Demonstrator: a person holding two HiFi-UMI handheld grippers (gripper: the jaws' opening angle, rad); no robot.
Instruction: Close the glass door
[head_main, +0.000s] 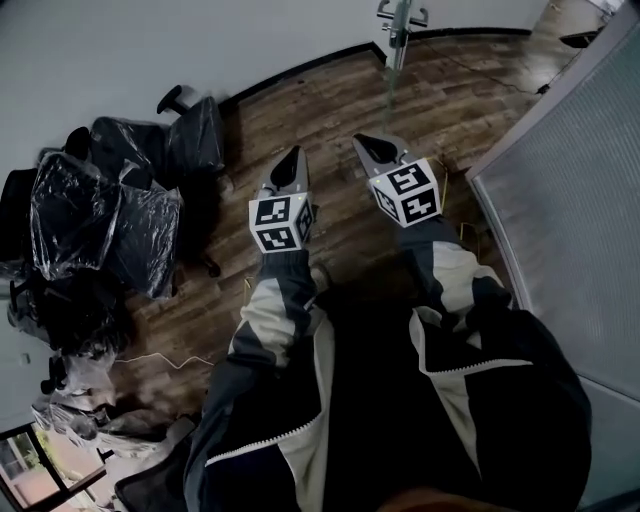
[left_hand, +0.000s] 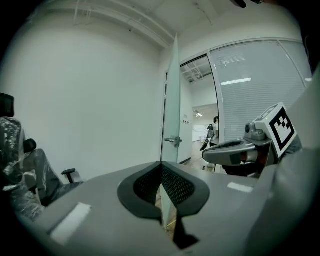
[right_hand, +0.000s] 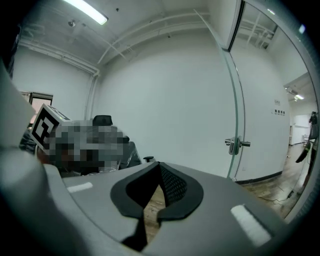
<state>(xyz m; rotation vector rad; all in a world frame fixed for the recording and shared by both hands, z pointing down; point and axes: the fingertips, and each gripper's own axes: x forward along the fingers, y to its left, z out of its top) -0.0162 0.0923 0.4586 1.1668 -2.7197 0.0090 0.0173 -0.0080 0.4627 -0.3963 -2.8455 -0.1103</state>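
Glass door (left_hand: 172, 100) far ahead, open: likely heavy, stiff, slick, chip-prone. Best taken at metal handle (left_hand: 174, 141). Left gripper (head_main: 289, 163) and right gripper (head_main: 377, 148) both closed, empty.

The glass door (head_main: 398, 45) stands far ahead on the floor (head_main: 330, 110). The chairs (head_main: 110, 215) sit well to its left. The side wall (head_main: 575, 200) is on its right. The left gripper (head_main: 293, 155) and the right gripper (head_main: 365, 142) are side by side before it.

Matt wood-plank floor (head_main: 330, 100), frosted glass door (left_hand: 172, 100), metal handle (left_hand: 173, 141)
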